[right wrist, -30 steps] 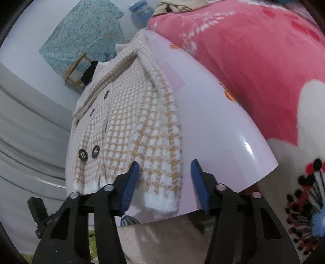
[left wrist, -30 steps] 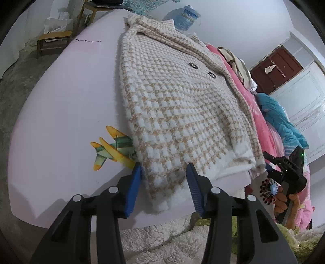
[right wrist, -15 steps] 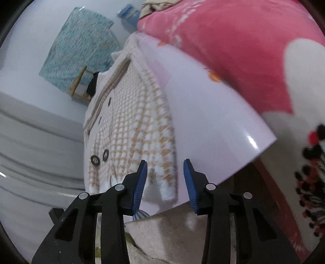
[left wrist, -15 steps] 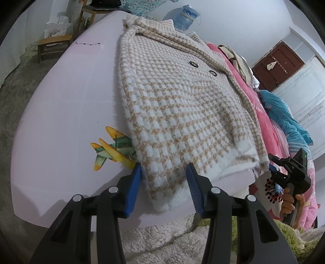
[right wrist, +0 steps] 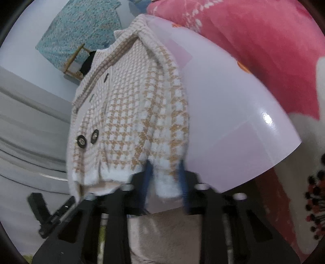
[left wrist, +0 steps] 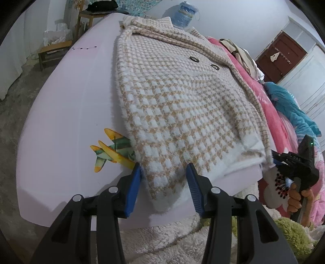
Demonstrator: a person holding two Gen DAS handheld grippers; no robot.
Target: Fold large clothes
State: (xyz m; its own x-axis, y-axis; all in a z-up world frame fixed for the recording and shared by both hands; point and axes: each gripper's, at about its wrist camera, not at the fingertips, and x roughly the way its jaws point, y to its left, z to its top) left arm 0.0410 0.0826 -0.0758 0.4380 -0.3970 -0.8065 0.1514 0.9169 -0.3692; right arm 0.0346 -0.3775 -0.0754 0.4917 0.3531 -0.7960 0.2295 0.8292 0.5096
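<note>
A fluffy cream-and-tan checked cardigan [left wrist: 182, 105] lies buttoned on the pale pink table [left wrist: 61, 121]. Its white hem hangs over the near edge. My left gripper [left wrist: 163, 182] stands open, its blue pads on either side of the left hem corner without squeezing it. In the right wrist view the cardigan [right wrist: 132, 113] fills the middle. My right gripper [right wrist: 165, 182] is closing, and its pads press the right hem corner between them. The left wrist view shows that gripper [left wrist: 273, 161] at the hem's far right, held by a hand [left wrist: 298, 195].
An aeroplane sticker [left wrist: 111, 152] sits on the table beside the left hem corner. A pink blanket [right wrist: 254, 40] on a bed borders the table's right side. A wooden stool [left wrist: 52, 50] and a water bottle [left wrist: 184, 14] stand beyond. Fluffy rug [left wrist: 162, 239] lies below the edge.
My right gripper's jaws have narrowed from wide apart onto the right hem corner, and it has moved in toward the cloth. The left gripper has stayed in place.
</note>
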